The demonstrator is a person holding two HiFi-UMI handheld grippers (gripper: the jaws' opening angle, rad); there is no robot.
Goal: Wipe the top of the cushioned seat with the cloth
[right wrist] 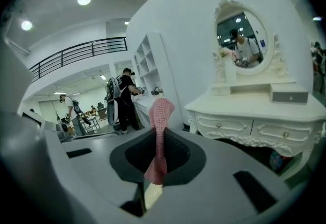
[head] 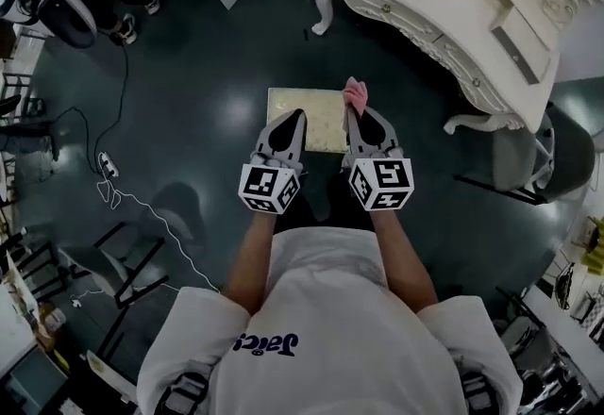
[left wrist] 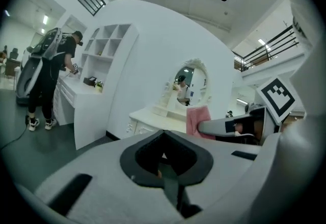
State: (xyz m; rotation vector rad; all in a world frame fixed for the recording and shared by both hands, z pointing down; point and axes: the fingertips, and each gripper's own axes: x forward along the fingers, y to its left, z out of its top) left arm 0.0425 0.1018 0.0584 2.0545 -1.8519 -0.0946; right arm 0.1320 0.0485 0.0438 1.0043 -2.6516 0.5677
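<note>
At far left in the head view, a white cable [head: 151, 212] trailed across the dark floor [head: 208, 55]. The left tongs [head: 293, 118] were held out in front of the person, clenched on nothing. The left gripper view showed the same tongs [left wrist: 164, 159] pressed together with nothing between them. Behind them in that view, a person in black [left wrist: 51, 73] stood at white shelves [left wrist: 104, 47].

Below the tips of both tongs, the seat [head: 316, 121], a pale square cushion, stood on the floor. The left tongs overlapped its left part.

Just beside them, the right tongs [head: 355, 113] gripped the cloth [head: 355, 92], a pink strip poking out past their tips at the seat's far right corner. Whether the cloth touched the cushion could not be told. In the right gripper view, the tongs [right wrist: 159, 139] were pinched on the cloth [right wrist: 162, 111], which stood upright between them.

Farther right stood a carved white dressing table [head: 444, 17], well apart from the seat. Its oval mirror [right wrist: 242, 37] showed in the right gripper view. A grey chair [head: 528, 154] sat beside the table.
</note>
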